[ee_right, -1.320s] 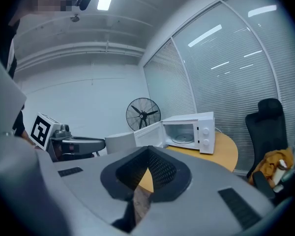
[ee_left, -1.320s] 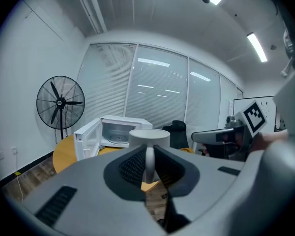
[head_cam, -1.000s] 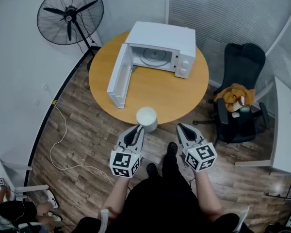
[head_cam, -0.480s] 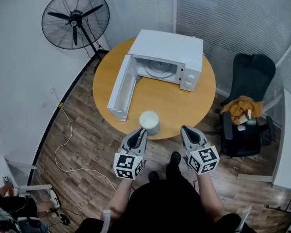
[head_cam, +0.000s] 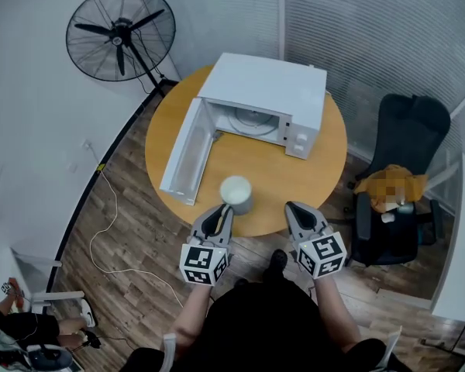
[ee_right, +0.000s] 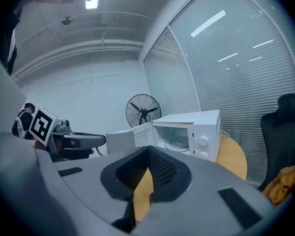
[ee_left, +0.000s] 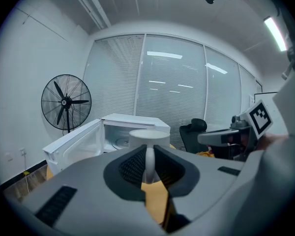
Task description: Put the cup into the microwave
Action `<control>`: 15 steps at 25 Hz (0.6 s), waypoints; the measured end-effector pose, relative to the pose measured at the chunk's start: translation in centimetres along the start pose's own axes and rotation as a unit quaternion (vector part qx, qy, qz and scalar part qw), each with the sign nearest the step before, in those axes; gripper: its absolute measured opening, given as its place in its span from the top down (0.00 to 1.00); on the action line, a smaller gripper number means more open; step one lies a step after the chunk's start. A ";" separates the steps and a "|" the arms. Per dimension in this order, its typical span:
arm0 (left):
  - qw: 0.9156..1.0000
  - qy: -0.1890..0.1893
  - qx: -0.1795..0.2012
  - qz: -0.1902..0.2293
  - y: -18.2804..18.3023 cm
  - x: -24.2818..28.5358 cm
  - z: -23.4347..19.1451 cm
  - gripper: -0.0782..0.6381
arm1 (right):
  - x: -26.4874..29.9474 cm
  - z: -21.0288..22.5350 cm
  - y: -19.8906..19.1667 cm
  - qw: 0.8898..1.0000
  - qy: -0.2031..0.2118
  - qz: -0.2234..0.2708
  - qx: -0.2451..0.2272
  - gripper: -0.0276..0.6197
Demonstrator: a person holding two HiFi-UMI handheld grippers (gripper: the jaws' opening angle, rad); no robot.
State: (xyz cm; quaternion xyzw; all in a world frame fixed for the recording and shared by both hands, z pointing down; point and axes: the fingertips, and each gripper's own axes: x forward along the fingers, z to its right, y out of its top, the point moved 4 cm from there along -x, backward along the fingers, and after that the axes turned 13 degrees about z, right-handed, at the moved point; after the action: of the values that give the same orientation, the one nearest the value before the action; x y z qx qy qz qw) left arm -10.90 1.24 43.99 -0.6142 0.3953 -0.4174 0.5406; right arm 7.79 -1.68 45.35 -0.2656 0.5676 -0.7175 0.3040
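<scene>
A white cup is near the front edge of the round wooden table. My left gripper is just behind it. In the left gripper view the cup's handle stands between the jaws, and the left gripper is shut on it. Behind the cup, the white microwave stands with its door swung wide open to the left; its turntable shows inside. My right gripper hangs to the cup's right, shut and holding nothing, pointed at the microwave.
A black standing fan is at the back left. A black office chair with an orange cloth on it stands to the right of the table. A white cable lies on the wooden floor at the left. A person crouches at the bottom left.
Both grippers and the cup have moved forward, from over the table's front edge to a spot further in, closer to the open microwave.
</scene>
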 end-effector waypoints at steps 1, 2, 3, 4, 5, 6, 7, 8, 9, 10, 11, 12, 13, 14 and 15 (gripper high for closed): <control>1.000 0.002 0.000 0.000 0.0 0.6 0.2 0.83 | 0.2 0.5 0.1 1.000 0.003 0.000 0.001 0.94; 1.000 0.003 0.001 -0.001 0.0 1.1 0.5 0.83 | 0.3 1.0 0.2 1.000 0.007 -0.001 0.002 0.94; 1.000 0.005 0.001 -0.002 -0.1 1.6 0.7 0.83 | 0.4 1.5 0.2 1.000 0.010 -0.001 0.004 0.94; 1.000 0.006 0.002 -0.002 -0.1 2.1 1.0 0.83 | 0.5 1.9 0.2 1.000 0.014 -0.002 0.006 0.94; 1.000 0.008 0.003 -0.003 -0.1 2.7 1.2 0.83 | 0.6 2.4 0.2 1.000 0.017 -0.004 0.008 0.94; 1.000 0.009 0.002 -0.003 -0.1 3.1 1.4 0.83 | 0.7 2.9 0.1 1.000 0.019 -0.006 0.009 0.94; 1.000 0.011 0.001 -0.004 -0.2 3.5 1.5 0.83 | 0.8 3.3 0.0 1.000 0.020 -0.008 0.011 0.94; 1.000 0.013 0.000 -0.006 -0.3 3.8 1.7 0.83 | 0.8 3.6 -0.1 1.000 0.021 -0.010 0.013 0.94; 1.000 0.015 -0.001 -0.007 -0.4 4.1 1.8 0.83 | 0.7 4.0 -0.2 1.000 0.021 -0.012 0.016 0.94; 1.000 0.016 -0.001 -0.007 -0.5 4.4 1.9 0.83 | 0.7 4.3 -0.2 1.000 0.021 -0.012 0.018 0.94; 1.000 0.018 -0.001 -0.008 -0.5 4.6 2.0 0.83 | 0.8 4.6 -0.2 0.999 0.022 -0.013 0.020 0.94; 1.000 0.019 0.000 -0.010 -0.6 4.8 2.0 0.83 | 0.8 4.9 -0.3 0.999 0.022 -0.014 0.022 0.94; 1.000 0.020 0.001 -0.012 -0.6 5.0 2.0 0.83 | 0.8 5.1 -0.3 0.999 0.023 -0.016 0.023 0.94; 1.000 0.021 0.002 -0.013 -0.7 5.1 2.0 0.83 | 0.9 5.3 -0.4 0.999 0.024 -0.017 0.025 0.94; 1.000 0.022 0.003 -0.013 -0.7 5.1 2.0 0.83 | 0.9 5.4 -0.5 0.999 0.025 -0.019 0.027 0.94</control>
State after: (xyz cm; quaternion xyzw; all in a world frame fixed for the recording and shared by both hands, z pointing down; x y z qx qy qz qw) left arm -7.24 -2.82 45.03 -0.6085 0.3978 -0.4392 0.5278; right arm 11.04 -5.81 47.05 -0.2504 0.5505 -0.7445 0.2828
